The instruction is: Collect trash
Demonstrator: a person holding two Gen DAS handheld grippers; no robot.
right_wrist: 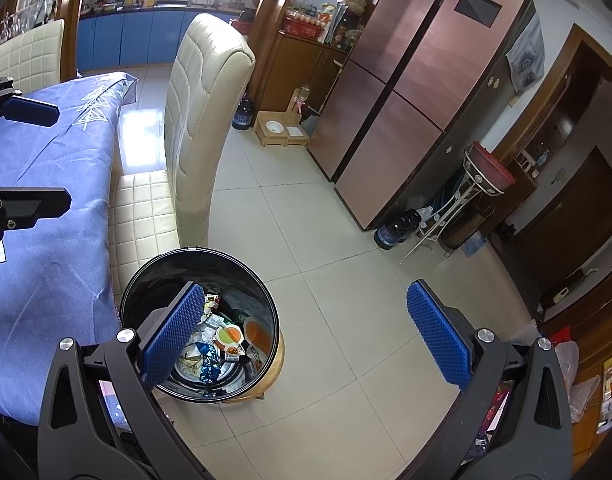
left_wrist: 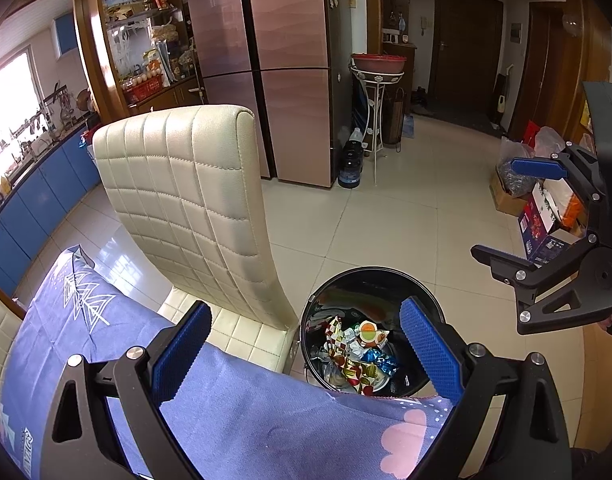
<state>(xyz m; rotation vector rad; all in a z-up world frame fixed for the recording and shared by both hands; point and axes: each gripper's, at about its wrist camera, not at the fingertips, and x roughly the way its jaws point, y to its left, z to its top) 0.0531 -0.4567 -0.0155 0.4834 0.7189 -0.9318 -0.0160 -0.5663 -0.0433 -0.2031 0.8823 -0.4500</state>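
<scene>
Two grippers hang above the scene, both with their blue ribbed pads spread wide and nothing between them. The left gripper (left_wrist: 306, 356) is over the edge of the table covered in a blue-violet patterned cloth (left_wrist: 241, 412), looking down past that edge. The right gripper (right_wrist: 306, 340) is out over the pale tiled floor (right_wrist: 346, 280), and it also shows in the left wrist view as black linkage at the right edge, its fingers likewise apart.

The round black trash bin with a glossy inner wall (right_wrist: 153, 280) stands on the floor, just beside the cloth's hanging edge and near the seat of the cream quilted leather chair (left_wrist: 193, 184). It seems to rest on a low wooden base (only a curved tan edge shows under it). In its bottom lies the collected trash (left_wrist: 358, 356): crumpled foil candy wrappers in red, gold and blue, scraps of white paper, and a small round lid printed in orange and green.

Behind the chair rises a tall rose-coloured refrigerator (right_wrist: 418, 80).
</scene>
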